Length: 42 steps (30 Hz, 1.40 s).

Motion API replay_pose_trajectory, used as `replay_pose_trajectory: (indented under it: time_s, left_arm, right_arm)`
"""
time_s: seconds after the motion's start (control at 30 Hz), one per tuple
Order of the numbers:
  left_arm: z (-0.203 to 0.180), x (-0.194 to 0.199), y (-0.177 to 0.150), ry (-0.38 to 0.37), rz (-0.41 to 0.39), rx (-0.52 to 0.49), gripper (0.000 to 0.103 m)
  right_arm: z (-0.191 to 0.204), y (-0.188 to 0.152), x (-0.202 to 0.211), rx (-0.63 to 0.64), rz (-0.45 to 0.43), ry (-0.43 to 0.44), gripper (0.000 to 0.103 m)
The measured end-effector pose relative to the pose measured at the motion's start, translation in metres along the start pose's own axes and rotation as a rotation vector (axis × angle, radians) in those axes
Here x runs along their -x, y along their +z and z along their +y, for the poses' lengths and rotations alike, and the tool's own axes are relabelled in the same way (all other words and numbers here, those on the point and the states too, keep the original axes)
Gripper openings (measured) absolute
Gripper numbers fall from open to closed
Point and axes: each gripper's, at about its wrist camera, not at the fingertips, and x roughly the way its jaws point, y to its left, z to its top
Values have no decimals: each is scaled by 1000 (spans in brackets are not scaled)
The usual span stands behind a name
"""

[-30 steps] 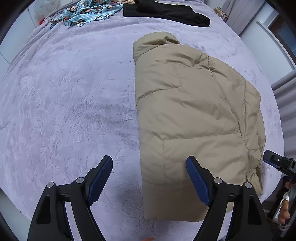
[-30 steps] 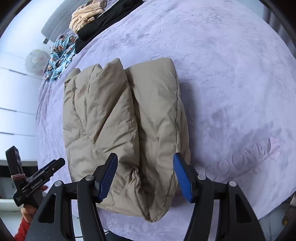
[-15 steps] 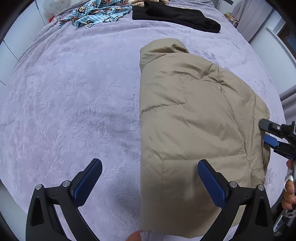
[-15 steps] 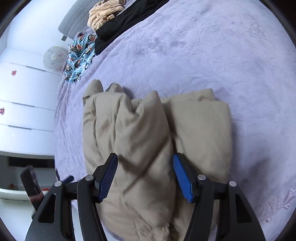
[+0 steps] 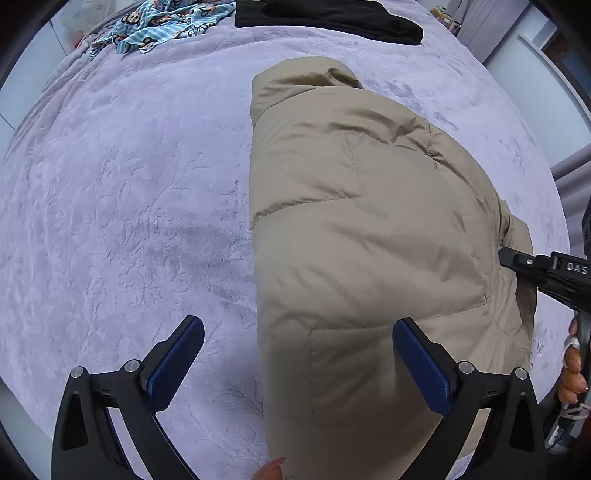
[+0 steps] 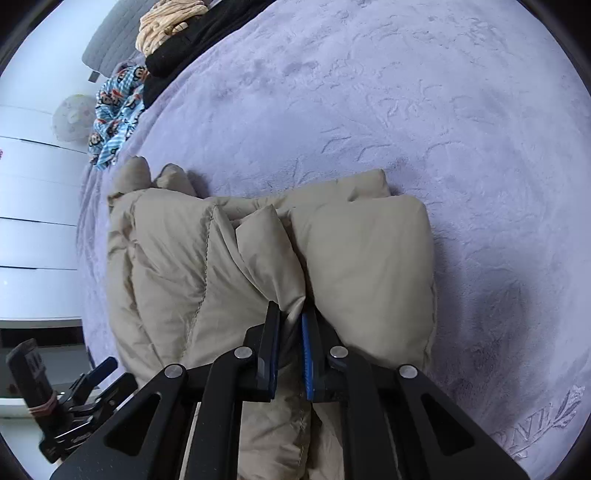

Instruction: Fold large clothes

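Note:
A beige puffer jacket [image 5: 362, 236] lies folded lengthwise on a lilac bedspread [image 5: 129, 206]. My left gripper [image 5: 295, 354] is open; its jaws straddle the jacket's near left edge, just above it. My right gripper [image 6: 290, 328] is shut on a raised fold of the jacket [image 6: 269, 251] at its near edge. The right gripper's black tip also shows in the left wrist view [image 5: 535, 266] at the jacket's right side. The left gripper shows at the lower left of the right wrist view [image 6: 85, 402].
At the bed's far end lie a black garment [image 5: 332, 18], a blue monkey-print garment [image 5: 166, 22] and a striped tan one [image 6: 166, 22]. White drawers [image 6: 33, 236] stand beyond the bed's left side. The bed edge is close below both grippers.
My right gripper moved onto the jacket and closed on a fold of it. My left gripper moved closer to the jacket's near left edge and stayed open.

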Motion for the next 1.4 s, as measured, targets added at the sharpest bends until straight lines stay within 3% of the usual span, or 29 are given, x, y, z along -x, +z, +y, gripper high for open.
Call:
replay_pose_trajectory:
  time_s: [0.1, 0.17, 0.2, 0.23, 0.43, 0.57, 0.77, 0.97, 1.1, 1.23, 1.33, 1.4]
  left_arm:
    - [4, 1, 1, 4, 0, -5, 103]
    - [6, 0, 1, 4, 2, -1, 103]
    - [7, -1, 1, 1, 4, 3, 103]
    - [8, -2, 1, -2, 6, 5, 103]
    - [14, -7, 3, -49, 15, 7, 103]
    - [31, -16, 8, -207, 49, 70, 103]
    - [48, -32, 16, -365, 83, 108, 103]
    - [74, -62, 29, -603, 117, 201, 103]
    - [79, -84, 32, -690, 141, 185, 103]
    - [79, -96, 39, -751, 163, 146, 103]
    - [72, -97, 43, -733, 163, 102, 103]
    - [66, -99, 43, -718, 172, 94, 103]
  right_arm:
    - [1, -7, 27, 50, -13, 24, 17]
    - [-2, -13, 43, 80, -24, 11, 49]
    - [-6, -16, 49, 84, -30, 15, 85]
    - [-11, -18, 53, 84, -38, 26, 102]
    - [-45, -24, 39, 31, 53, 99, 103]
    - [-65, -25, 22, -32, 82, 180, 103]
    - [-81, -19, -1, -114, 96, 274, 103]
    - [-75, -13, -22, -126, 101, 394, 103]
    - [-55, -7, -29, -84, 115, 480, 103]
    - [-38, -3, -32, 23, 139, 440, 103]
    - [-30, 0, -41, 93, 175, 314, 103]
    - [-28, 4, -50, 91, 194, 300, 103]
